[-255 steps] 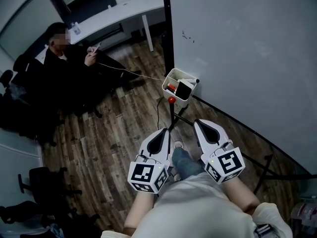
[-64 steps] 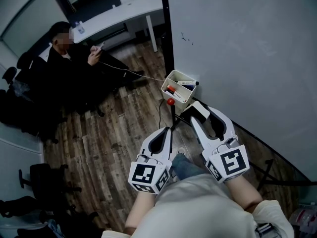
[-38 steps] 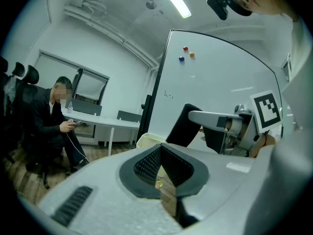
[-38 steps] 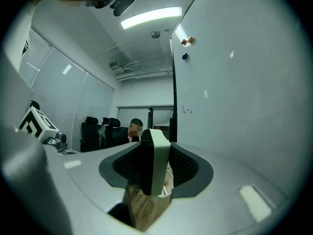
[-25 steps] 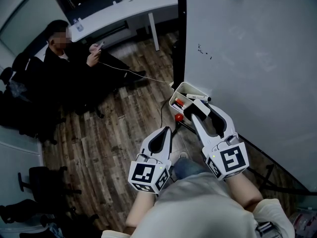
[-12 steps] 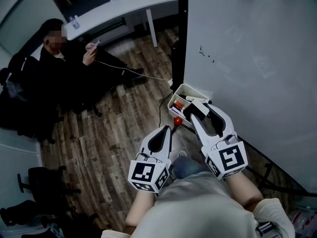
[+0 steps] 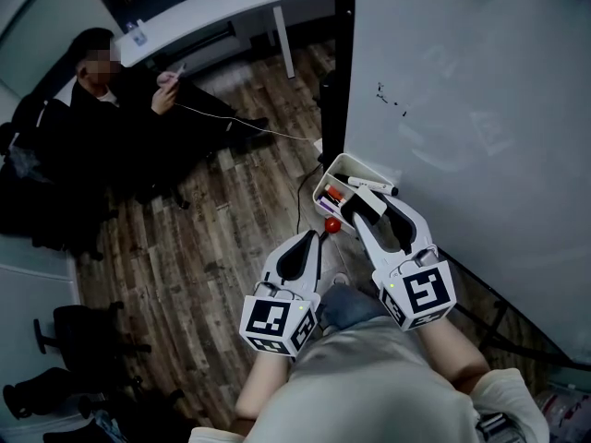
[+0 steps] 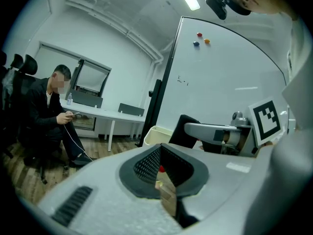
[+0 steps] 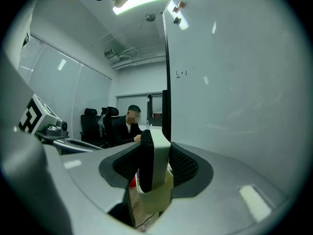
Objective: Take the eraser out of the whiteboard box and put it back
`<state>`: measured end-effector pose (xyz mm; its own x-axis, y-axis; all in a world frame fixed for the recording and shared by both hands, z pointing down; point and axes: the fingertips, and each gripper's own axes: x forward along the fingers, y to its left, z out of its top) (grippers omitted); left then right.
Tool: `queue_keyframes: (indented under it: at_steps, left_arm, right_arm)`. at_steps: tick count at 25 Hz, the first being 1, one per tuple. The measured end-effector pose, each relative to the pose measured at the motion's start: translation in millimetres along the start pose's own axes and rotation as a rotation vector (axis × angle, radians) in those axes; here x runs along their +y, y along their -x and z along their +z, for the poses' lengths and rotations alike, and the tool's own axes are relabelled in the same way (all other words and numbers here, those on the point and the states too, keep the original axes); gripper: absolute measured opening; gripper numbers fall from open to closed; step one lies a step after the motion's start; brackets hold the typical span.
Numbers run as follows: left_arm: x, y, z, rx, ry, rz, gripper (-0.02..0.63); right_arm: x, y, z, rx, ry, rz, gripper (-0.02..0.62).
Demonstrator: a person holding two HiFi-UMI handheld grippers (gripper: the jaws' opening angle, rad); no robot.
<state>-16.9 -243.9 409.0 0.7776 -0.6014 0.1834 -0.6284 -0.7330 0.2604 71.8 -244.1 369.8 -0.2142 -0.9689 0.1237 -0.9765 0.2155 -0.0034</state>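
My right gripper is shut on the eraser, a block with a black felt side and a white back. It holds the eraser upright just above the near end of the white whiteboard box. In the right gripper view the eraser stands between the jaws with the box's rim directly beneath. My left gripper hangs to the left of the box, shut and empty. In the left gripper view, the black eraser and the box show past the closed left gripper.
The box hangs at the lower edge of the whiteboard and holds markers. A red knob sits below it on the stand. A person sits at the left by a white desk. Wood floor lies underneath.
My right gripper has sunk a little with the eraser, closer to the box. The left gripper has barely shifted.
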Motion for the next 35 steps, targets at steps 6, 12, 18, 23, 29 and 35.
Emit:
queue_keyframes:
  at_steps: [6, 12, 18, 23, 29, 35]
  left_arm:
    - [0.0, -5.3, -3.5, 0.013, 0.007, 0.001, 0.005]
    - [-1.0, -9.7, -6.8, 0.019, 0.007, 0.001, 0.005]
    - [-2.3, -10.5, -7.2, 0.020, 0.005, -0.002, 0.005]
    - [-4.2, -8.6, -6.2, 0.017, 0.003, -0.008, 0.005]
    - [-6.9, -3.4, -6.9, 0.017, 0.004, -0.009, 0.005]
    - [-13.1, 3.8, -6.3, 0.013, -0.002, -0.017, 0.005]
  right_arm:
    - [-3.0, -3.7, -15.9, 0.041, -0.016, 0.005, 0.179]
    - [-3.9, -5.8, -23.8, 0.051, -0.027, 0.010, 0.179]
    - [-4.4, -6.2, -24.5, 0.049, -0.034, 0.013, 0.183]
    - [-1.5, -5.7, -23.1, 0.046, -0.030, 0.013, 0.202]
    - [-1.1, -0.2, -18.5, 0.035, -0.020, 0.007, 0.232]
    - [1.4, 11.3, -15.3, 0.027, -0.017, -0.005, 0.232]
